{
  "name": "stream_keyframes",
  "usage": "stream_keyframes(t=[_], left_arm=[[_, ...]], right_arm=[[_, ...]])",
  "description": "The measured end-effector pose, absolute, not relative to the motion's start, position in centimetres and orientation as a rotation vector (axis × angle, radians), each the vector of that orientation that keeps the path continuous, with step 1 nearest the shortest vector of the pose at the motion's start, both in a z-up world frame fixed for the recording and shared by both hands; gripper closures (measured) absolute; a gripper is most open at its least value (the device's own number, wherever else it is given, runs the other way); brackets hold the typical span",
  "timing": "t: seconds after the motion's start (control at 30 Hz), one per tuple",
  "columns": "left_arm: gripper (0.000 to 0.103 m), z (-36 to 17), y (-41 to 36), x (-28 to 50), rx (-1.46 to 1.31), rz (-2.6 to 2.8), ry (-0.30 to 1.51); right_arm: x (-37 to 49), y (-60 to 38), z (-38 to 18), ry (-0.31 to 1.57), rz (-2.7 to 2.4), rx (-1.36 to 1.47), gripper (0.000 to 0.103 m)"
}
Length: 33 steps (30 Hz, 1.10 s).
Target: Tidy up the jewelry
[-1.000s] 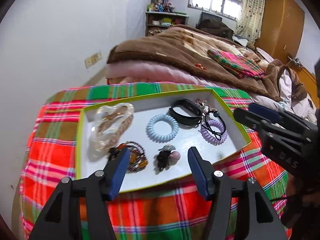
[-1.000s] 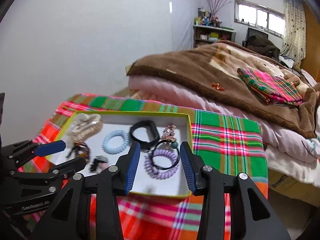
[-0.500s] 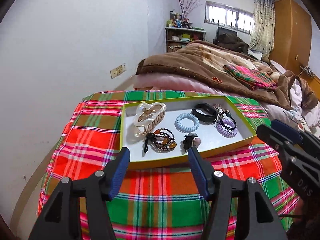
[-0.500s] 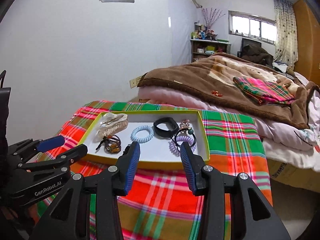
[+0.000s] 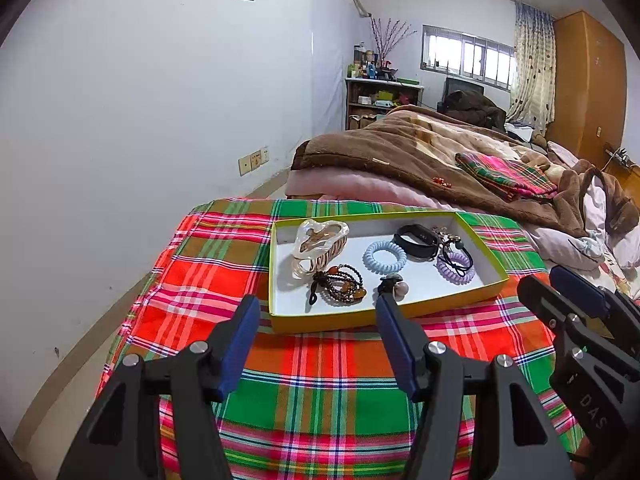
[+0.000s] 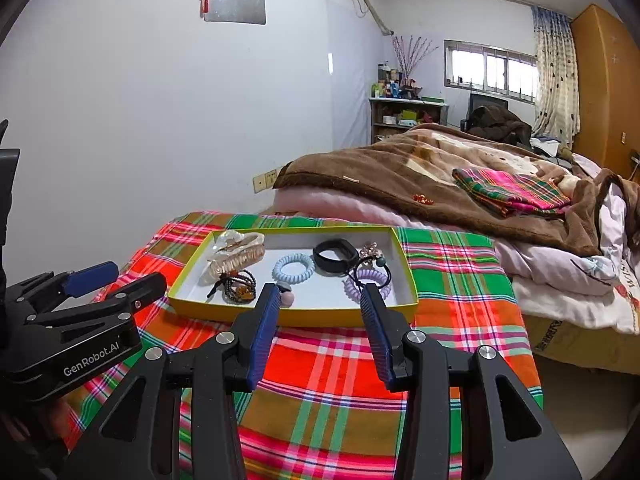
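Observation:
A shallow yellow-green tray (image 5: 344, 318) (image 6: 292, 314) sits on a plaid cloth. It holds a pearly claw clip (image 5: 320, 246) (image 6: 236, 256), a dark beaded bracelet (image 5: 340, 286) (image 6: 238, 286), a light blue coil tie (image 5: 385, 256) (image 6: 293, 266), a black band (image 5: 416, 241) (image 6: 335, 255), a purple coil tie (image 5: 456, 270) (image 6: 366, 280) and a small pink-and-black piece (image 5: 394, 285). My left gripper (image 5: 316, 316) is open and empty, short of the tray's near edge. My right gripper (image 6: 320, 308) is open and empty, also short of the tray; it shows in the left wrist view (image 5: 560, 284).
The plaid-covered table (image 5: 320, 380) (image 6: 460, 288) stands against a white wall on the left. A bed with a brown blanket (image 5: 420, 152) (image 6: 400, 168) lies behind it. The table drops off to the floor (image 6: 580, 400) on the right.
Both grippers have pulled back and up from the tray, which now looks smaller and farther. Both stay open and empty. The items in the tray have not moved.

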<state>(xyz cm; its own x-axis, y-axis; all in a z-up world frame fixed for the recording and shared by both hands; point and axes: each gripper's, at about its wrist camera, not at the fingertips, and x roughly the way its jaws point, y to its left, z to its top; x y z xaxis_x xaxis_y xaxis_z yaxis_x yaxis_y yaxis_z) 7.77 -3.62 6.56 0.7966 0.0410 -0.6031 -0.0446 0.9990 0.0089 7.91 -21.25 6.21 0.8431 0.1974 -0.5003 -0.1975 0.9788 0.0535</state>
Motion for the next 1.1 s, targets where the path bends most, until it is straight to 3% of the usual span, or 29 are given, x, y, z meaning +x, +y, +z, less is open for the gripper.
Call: stream_keyframes(t=[1.1], left_arm=[[0.041,6.33,-3.67,7.32,0.006,0.065,0.643]], right_arm=[[7.11,-20.42,6.54,0.516,0.217,-0.015,0.060]])
